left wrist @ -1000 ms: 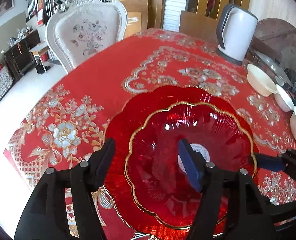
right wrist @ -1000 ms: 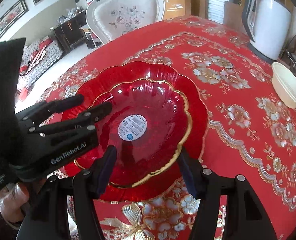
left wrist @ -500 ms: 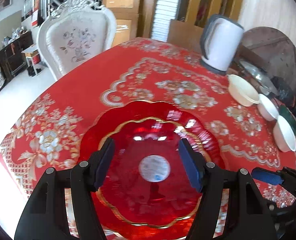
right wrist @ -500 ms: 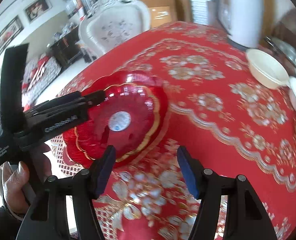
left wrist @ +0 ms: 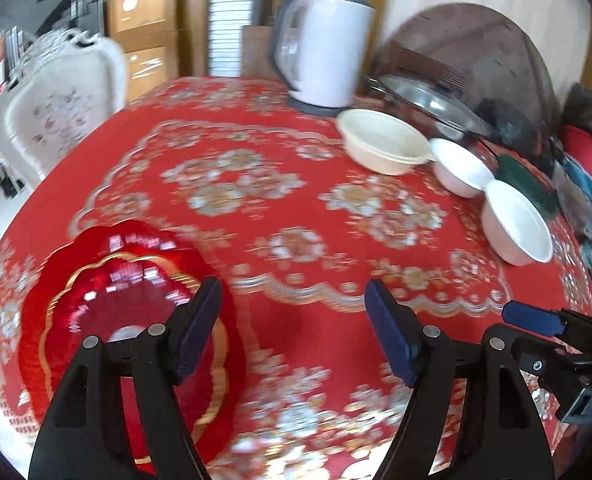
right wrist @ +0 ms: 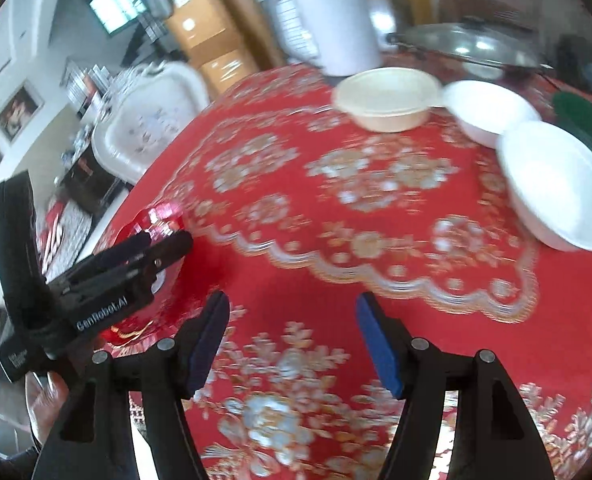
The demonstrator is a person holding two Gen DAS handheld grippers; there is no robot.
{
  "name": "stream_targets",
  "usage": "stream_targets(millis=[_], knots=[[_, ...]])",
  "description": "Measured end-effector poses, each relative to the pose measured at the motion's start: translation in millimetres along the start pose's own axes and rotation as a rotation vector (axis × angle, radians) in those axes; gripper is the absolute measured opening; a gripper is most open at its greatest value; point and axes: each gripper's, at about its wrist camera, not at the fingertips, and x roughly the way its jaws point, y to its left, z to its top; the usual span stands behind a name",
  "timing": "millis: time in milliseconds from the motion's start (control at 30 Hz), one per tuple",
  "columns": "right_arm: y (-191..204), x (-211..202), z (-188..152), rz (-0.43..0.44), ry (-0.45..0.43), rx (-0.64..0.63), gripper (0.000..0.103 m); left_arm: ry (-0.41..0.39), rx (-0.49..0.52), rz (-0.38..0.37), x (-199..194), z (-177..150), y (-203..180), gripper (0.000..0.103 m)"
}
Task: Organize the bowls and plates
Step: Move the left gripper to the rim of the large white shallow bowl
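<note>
Two red gold-rimmed glass plates (left wrist: 96, 300) lie stacked on the table at the lower left, also seen in the right wrist view (right wrist: 156, 220). My left gripper (left wrist: 294, 320) hovers over bare cloth just right of them, jaws opening, nothing between them. My right gripper (right wrist: 294, 332) is beside it over the cloth, jaws also opening and empty. Ahead at the far right stand a cream bowl (left wrist: 383, 146) and two white bowls (left wrist: 459, 170) (left wrist: 515, 226). The picture is motion-blurred.
A white kettle (left wrist: 319, 52) and a glass pot lid (left wrist: 427, 104) stand behind the bowls. A dark green plate (right wrist: 583, 116) lies beyond the white bowls. A white chair (left wrist: 56, 112) stands at the table's far left. The red patterned tablecloth (left wrist: 296, 208) covers the table.
Both grippers have come off the rim of the red plates and swung right across the table. The plates stay at the left; the bowls now sit nearer the middle of both views.
</note>
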Motion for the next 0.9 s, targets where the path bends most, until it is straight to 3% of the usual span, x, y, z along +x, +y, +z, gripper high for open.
stream_targets(millis=[533,900], knots=[[-128.4,-69.1,-2.5,-0.089,-0.119,0.22,0.067,0.071,0.18,-0.099,48.5,26.4,-136.2,0.075],[-210.4,-95.1,-2.9,-0.162,-0.182,0.354,0.067,0.098,0.223,-0.133,79.5,49.4,-202.3,0.074]])
